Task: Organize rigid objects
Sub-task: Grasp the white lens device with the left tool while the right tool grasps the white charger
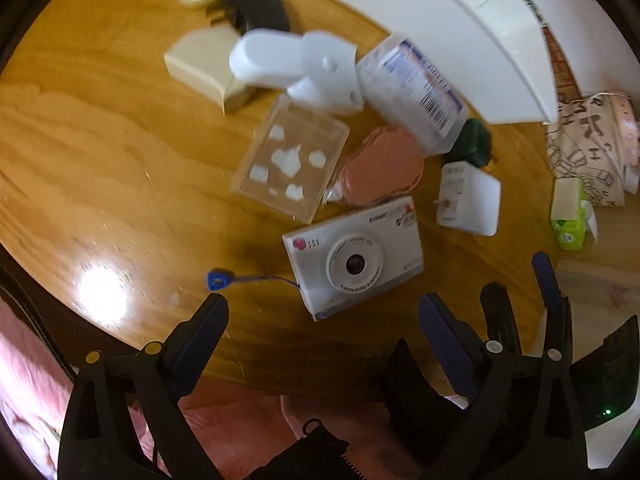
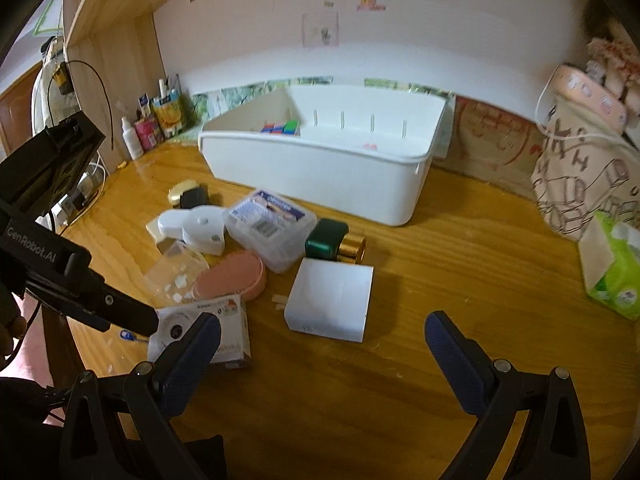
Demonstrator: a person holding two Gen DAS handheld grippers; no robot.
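Rigid objects lie scattered on a wooden desk. A white toy camera [image 1: 354, 258] with a blue strap tag [image 1: 218, 280] lies just ahead of my open, empty left gripper [image 1: 322, 308]; it also shows in the right wrist view [image 2: 228, 328]. A white charger block [image 2: 330, 300] lies ahead of my open, empty right gripper [image 2: 322, 330]. A pink oval case [image 2: 232, 276], a clear lidded box [image 1: 290, 158], a labelled plastic box [image 2: 268, 224], a white tape dispenser [image 2: 196, 226] and a green-and-gold bottle [image 2: 334, 240] crowd together. A white bin [image 2: 320, 168] stands behind, holding coloured blocks [image 2: 282, 127].
A patterned bag [image 2: 580, 176] and a green tissue pack [image 2: 612, 264] sit at the right. Small bottles and packets [image 2: 152, 124] stand at the back left by the wall. A gold case [image 2: 182, 192], a black adapter [image 1: 256, 8] and a cream box [image 1: 200, 60] lie left of the pile.
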